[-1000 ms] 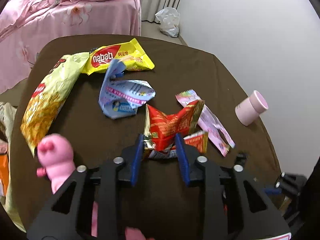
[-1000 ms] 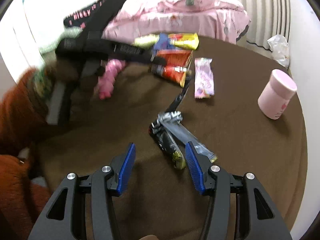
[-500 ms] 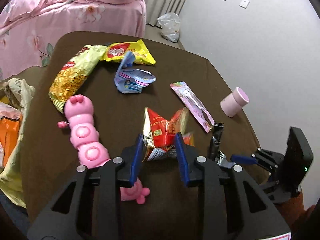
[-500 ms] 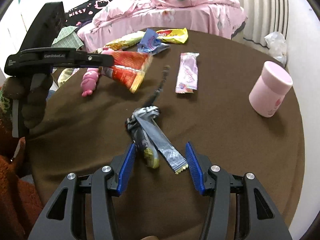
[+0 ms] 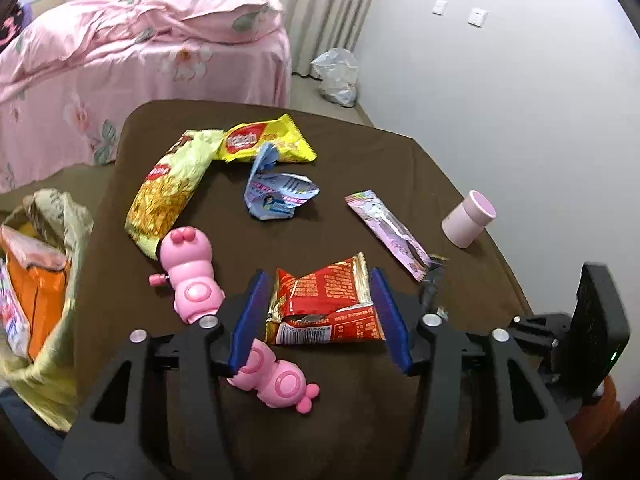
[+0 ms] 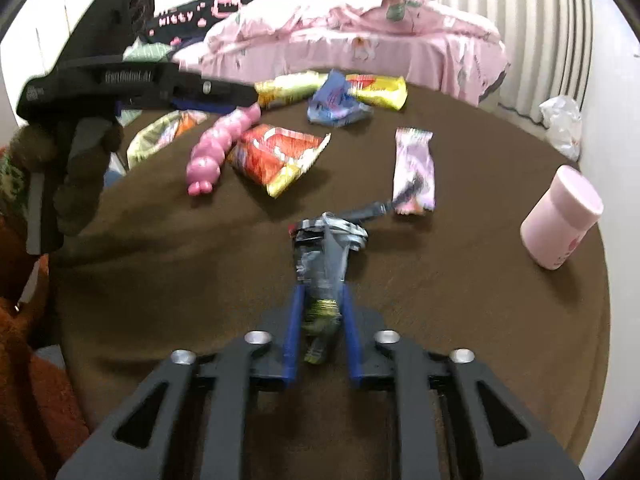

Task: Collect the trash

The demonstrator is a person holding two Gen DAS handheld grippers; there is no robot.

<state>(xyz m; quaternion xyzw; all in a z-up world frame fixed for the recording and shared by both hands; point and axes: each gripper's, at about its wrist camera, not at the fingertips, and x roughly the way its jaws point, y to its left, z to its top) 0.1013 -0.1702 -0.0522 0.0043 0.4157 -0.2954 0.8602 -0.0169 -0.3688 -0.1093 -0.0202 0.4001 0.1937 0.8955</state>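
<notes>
The left gripper [image 5: 320, 312] has opened, dropping the red wrapper [image 5: 324, 304] beside the pink toy [image 5: 192, 280]. The right gripper [image 6: 318, 328] has just clamped the grey wrapper [image 6: 324, 252], so that piece looks ready to lift.

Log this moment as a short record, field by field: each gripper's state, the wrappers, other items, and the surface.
left gripper: open, jaws on either side of the red wrapper
right gripper: shut on the black wrapper
loose wrappers: yellow wrapper, blue wrapper, pink wrapper, noodle packet
other items: pink toy, pink cup
surface: brown table
off the table's left edge: bag holding packets
</notes>
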